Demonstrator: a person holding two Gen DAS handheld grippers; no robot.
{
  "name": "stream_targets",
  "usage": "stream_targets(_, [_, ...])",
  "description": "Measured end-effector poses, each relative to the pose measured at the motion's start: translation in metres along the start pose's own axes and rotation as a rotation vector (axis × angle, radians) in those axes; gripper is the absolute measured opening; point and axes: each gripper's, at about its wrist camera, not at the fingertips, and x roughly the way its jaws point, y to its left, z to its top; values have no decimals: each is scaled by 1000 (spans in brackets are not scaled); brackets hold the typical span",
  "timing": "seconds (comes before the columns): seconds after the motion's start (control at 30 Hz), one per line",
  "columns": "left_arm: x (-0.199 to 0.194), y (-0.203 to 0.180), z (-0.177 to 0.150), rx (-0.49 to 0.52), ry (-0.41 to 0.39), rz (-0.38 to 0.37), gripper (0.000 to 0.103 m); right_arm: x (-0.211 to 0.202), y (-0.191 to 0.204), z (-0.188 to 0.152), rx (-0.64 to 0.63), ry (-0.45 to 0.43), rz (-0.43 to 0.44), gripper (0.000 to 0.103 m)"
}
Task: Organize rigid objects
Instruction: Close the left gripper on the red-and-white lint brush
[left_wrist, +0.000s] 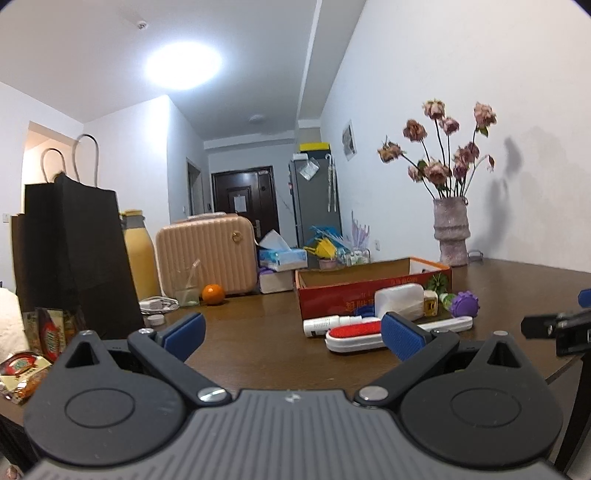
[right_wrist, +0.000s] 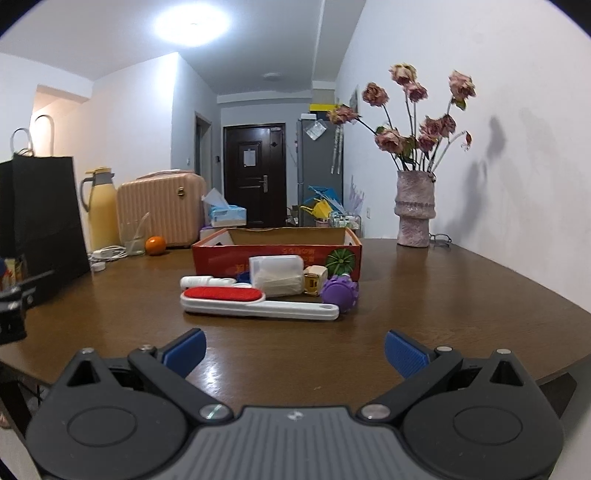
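A red cardboard box (right_wrist: 236, 254) stands open on the brown table (right_wrist: 443, 295). In front of it lie a white lint brush with a red pad (right_wrist: 255, 301), a white tube (right_wrist: 207, 281), a white plastic container (right_wrist: 277, 275), a small yellow-labelled bottle (right_wrist: 315, 280) and a purple spiky ball (right_wrist: 340, 291). My right gripper (right_wrist: 295, 350) is open and empty, well short of the brush. My left gripper (left_wrist: 291, 334) is open and empty, left of the same pile: the brush (left_wrist: 354, 336), container (left_wrist: 399, 301), ball (left_wrist: 466, 304) and box (left_wrist: 332, 299).
A black paper bag (left_wrist: 74, 254), yellow thermos (left_wrist: 138, 254), pink suitcase (left_wrist: 207, 251), orange (left_wrist: 213, 294), glass and tissue box stand at the table's left and back. A vase of dried flowers (right_wrist: 413, 206) stands at the back right by the wall. Snack packets (left_wrist: 26, 365) lie at the left.
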Motion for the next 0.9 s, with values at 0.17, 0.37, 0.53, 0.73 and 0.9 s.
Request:
stream_targets(0.17, [30, -5, -5, 10, 31, 7, 103, 31, -16, 6, 22, 24, -10, 103])
stream_targets(0.37, [87, -3, -2, -48, 171, -107, 103, 74, -30, 19, 27, 52, -10, 103])
stream_targets(0.53, [147, -4, 10, -57, 322, -225, 103, 127, -53, 34, 74, 146, 70, 103])
stream_targets(0.73, [221, -5, 15, -144, 475, -250, 103, 190, -85, 50, 179, 270, 94, 84])
stream_targets(0.9, [265, 6, 10, -261, 548, -264, 86, 234, -95, 47, 230, 357, 95, 43])
